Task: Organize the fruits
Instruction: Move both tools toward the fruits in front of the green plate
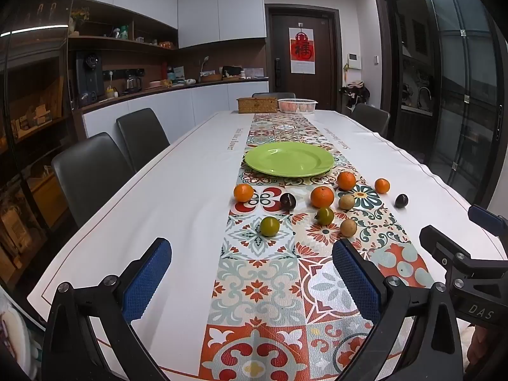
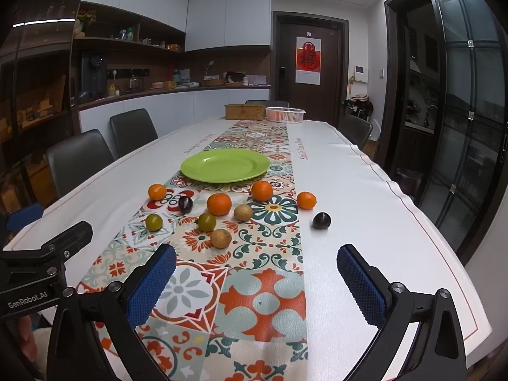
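Observation:
An empty green plate (image 1: 289, 158) (image 2: 225, 165) sits on the patterned runner mid-table. In front of it lie several fruits: oranges (image 1: 322, 197) (image 2: 219, 204), two dark plums (image 1: 288, 201) (image 2: 321, 220), two green fruits (image 1: 270, 226) (image 2: 154, 222) and two tan round fruits (image 1: 348, 227) (image 2: 221, 238). My left gripper (image 1: 252, 250) is open and empty, hovering near the table's front edge, short of the fruits. My right gripper (image 2: 257, 254) is open and empty, beside it on the right; its body shows in the left wrist view (image 1: 460, 254).
A wicker box (image 1: 257, 104) and a white slotted basket (image 1: 297, 105) stand at the table's far end. Dark chairs (image 1: 92, 171) line the left side, another (image 1: 370, 119) on the right. A white tablecloth (image 1: 177, 190) flanks the runner.

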Available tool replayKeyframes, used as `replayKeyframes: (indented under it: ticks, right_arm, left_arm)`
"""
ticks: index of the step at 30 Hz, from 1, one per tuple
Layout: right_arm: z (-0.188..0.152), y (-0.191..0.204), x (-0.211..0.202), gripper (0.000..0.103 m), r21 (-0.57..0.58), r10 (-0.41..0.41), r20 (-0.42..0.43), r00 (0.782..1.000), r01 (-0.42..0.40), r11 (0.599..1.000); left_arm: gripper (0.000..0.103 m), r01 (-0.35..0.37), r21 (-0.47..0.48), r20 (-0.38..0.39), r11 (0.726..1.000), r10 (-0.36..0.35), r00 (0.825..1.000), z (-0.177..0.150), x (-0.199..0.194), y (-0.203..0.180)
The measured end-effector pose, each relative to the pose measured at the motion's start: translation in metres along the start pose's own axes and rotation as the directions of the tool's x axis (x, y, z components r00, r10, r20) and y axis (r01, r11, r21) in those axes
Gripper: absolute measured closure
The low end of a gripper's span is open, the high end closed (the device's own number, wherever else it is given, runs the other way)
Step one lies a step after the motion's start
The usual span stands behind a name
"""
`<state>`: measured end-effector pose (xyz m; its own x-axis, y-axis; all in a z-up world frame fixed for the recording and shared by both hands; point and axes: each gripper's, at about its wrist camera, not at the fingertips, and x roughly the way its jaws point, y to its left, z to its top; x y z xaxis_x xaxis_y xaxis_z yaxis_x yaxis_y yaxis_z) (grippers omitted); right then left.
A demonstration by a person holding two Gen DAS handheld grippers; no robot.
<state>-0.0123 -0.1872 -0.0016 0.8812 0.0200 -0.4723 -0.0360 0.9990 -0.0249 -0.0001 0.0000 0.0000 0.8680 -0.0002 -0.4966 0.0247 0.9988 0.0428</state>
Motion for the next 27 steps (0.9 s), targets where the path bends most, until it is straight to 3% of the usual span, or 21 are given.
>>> replayKeyframes:
  ticks: [17,27]
  right_arm:
    - [-0.001,0.0,0.004,0.001,-0.002,0.002,-0.01,1.0,-0.002,1.0]
    - [-0.004,0.006,0.021,0.001,-0.023,0.004,-0.063,0.998,-0.005,1.0]
  left_arm:
    - [0.0,0.003,-0.001,-0.005,1.0,-0.003,1.0,-0.001,0.001,0.0]
    - [0.0,-0.007,0.002,-0.039,1.0,0.007,0.999,0.0,0.024,0.001]
